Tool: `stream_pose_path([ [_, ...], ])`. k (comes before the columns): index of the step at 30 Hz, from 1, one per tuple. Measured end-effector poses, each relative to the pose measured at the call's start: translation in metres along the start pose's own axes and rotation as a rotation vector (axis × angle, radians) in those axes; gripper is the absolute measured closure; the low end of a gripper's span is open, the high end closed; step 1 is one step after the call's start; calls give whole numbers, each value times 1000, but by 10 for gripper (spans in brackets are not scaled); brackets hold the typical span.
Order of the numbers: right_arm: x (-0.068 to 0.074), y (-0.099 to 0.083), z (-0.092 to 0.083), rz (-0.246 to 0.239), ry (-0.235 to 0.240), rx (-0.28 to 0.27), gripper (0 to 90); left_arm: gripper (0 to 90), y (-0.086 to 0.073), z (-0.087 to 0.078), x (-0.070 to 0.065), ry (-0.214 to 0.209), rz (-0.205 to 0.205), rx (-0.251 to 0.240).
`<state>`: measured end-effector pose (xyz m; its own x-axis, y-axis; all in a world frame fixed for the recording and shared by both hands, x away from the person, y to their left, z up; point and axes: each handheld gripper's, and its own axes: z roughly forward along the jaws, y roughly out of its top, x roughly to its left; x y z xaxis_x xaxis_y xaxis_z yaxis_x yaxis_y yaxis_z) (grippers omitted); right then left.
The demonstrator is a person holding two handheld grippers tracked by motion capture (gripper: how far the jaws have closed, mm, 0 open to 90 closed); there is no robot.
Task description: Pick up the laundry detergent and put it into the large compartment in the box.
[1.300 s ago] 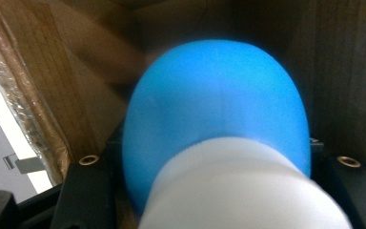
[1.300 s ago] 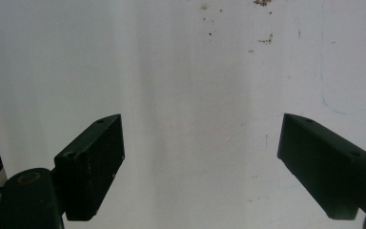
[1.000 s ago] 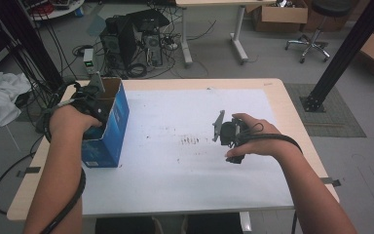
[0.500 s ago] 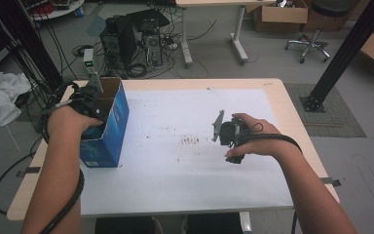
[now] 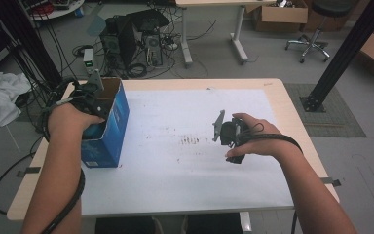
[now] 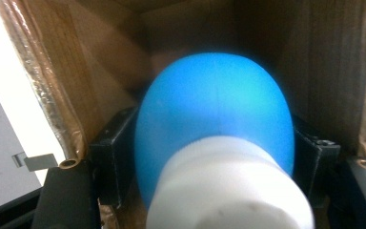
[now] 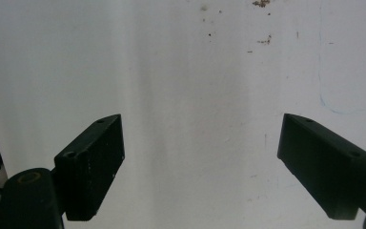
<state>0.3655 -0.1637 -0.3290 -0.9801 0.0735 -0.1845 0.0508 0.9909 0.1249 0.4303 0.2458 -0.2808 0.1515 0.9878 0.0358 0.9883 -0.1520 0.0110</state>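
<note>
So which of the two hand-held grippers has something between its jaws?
The left hand-held gripper, reaching inside the blue cardboard box: a blue rounded object with a white cap sits between its jaws. The right hand-held gripper has open jaws over the white table sheet.

A cardboard box [image 5: 108, 127] stands on the table's [image 5: 272, 92] left part with the left gripper [image 5: 91, 97] reaching into its open top, a light bulb [image 6: 214, 124] between its jaws inside, while the right gripper [image 5: 226, 132] sits well apart, right of centre.
</note>
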Motion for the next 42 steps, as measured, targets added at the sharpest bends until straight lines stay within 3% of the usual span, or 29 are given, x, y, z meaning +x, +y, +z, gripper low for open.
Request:
stream_pose_path([
  [20, 0, -2, -2, 2, -1, 3, 160, 250, -1, -15, 0, 3, 8, 1],
  [27, 0, -2, -2, 1, 0, 2, 160, 188, -2, -20, -3, 19, 7, -1],
  [42, -1, -1, -4, -3, 0, 12, 160, 70, -5, -31, -7, 58, 46, -5],
])
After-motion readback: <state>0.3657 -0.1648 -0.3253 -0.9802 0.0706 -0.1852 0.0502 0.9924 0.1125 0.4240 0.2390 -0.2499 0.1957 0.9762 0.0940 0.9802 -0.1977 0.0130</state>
